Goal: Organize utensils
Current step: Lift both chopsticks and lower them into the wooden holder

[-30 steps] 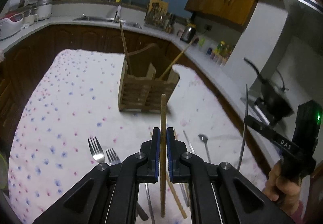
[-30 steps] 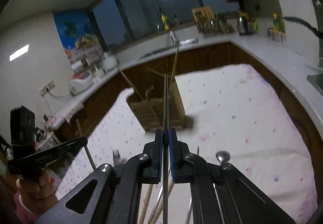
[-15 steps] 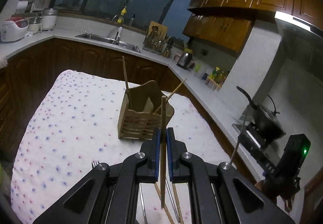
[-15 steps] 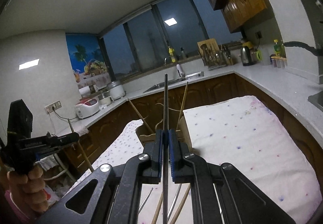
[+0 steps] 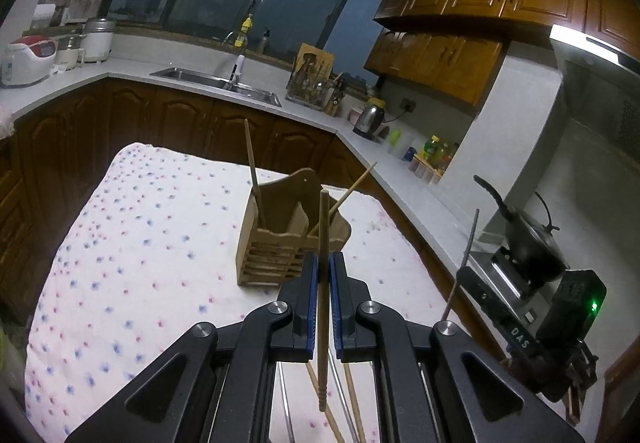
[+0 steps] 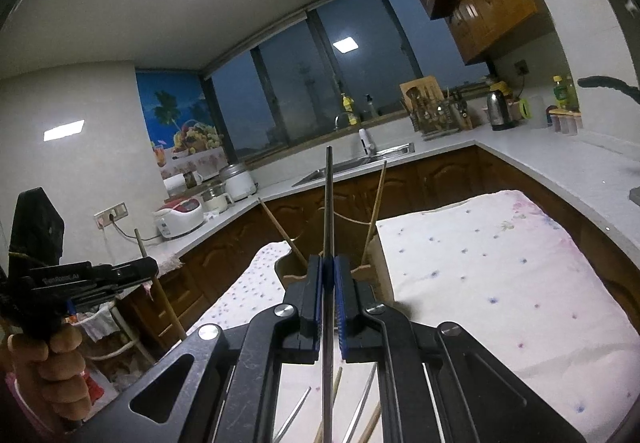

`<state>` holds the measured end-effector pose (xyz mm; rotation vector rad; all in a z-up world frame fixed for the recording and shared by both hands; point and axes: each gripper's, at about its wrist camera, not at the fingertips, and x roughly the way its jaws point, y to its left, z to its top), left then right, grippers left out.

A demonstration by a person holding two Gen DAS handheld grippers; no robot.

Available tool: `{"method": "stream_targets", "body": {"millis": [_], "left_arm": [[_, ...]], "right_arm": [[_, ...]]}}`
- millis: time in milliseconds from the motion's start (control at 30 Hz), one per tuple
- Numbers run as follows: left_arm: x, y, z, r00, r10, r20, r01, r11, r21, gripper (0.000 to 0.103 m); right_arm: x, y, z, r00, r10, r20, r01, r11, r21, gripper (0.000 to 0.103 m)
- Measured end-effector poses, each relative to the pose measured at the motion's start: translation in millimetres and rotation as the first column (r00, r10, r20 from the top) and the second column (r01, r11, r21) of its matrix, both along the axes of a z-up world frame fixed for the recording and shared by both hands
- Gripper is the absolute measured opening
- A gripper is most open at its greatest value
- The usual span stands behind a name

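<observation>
My left gripper (image 5: 324, 263) is shut on a wooden chopstick (image 5: 323, 235) held upright, in front of and above the wooden utensil holder (image 5: 280, 247). The holder stands on the floral cloth and has two wooden chopsticks (image 5: 253, 167) leaning in it. My right gripper (image 6: 329, 267) is shut on a thin metal chopstick (image 6: 329, 203) held upright, with the holder (image 6: 376, 263) just beyond it. Each gripper shows in the other's view: the right (image 5: 472, 283) and the left (image 6: 148, 267). More chopsticks and metal utensils (image 6: 360, 415) lie on the cloth beneath the grippers.
A table with a white floral cloth (image 5: 132, 243) sits in an L-shaped kitchen. A counter (image 5: 400, 179) with sink, kettle and bottles runs behind and to the right. A stove with a black pan (image 5: 528, 243) is at the right.
Both grippers have risen and tilted upward with their chopsticks still held. The forks and spoon on the cloth have dropped out of view, and the holder sits lower in both views.
</observation>
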<state>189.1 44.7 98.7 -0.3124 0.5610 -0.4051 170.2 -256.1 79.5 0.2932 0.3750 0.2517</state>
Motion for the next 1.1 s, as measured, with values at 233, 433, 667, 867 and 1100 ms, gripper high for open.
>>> {"method": "stream_targets", "body": {"millis": [233, 433, 667, 867, 1100], "left_arm": [[22.6, -1.4, 19.1, 0.998, 0.014, 0.054, -0.015, 1.0, 0.023, 0.004], [52.8, 0.5, 42.2, 0.991, 0.049, 0.128, -0.053, 0.998, 0.03, 0.004], [103.0, 2.3, 51.5, 0.975, 0.116, 0.188, -0.118, 0.993, -0.002, 0.004], [151.8, -1.0, 33.6, 0.963, 0.182, 0.197, -0.181, 0.983, -0.023, 0.004], [185.5, -25.0, -9.7, 0.961, 0.196, 0.194, -0.203, 0.979, 0.017, 0.004]], "right_arm": [[31.4, 1.2, 5.2, 0.999, -0.007, 0.031, 0.006, 1.0, 0.016, 0.006], [75.3, -0.3, 15.7, 0.994, -0.05, 0.1, 0.046, 0.998, 0.039, 0.006], [131.3, -4.2, 21.3, 0.969, -0.166, 0.183, 0.154, 0.985, 0.074, 0.006], [167.2, -5.2, 6.6, 0.953, -0.236, 0.188, 0.223, 0.971, 0.087, 0.006], [180.8, 13.2, -18.4, 0.945, -0.24, 0.223, 0.241, 0.97, 0.024, 0.006]]}}
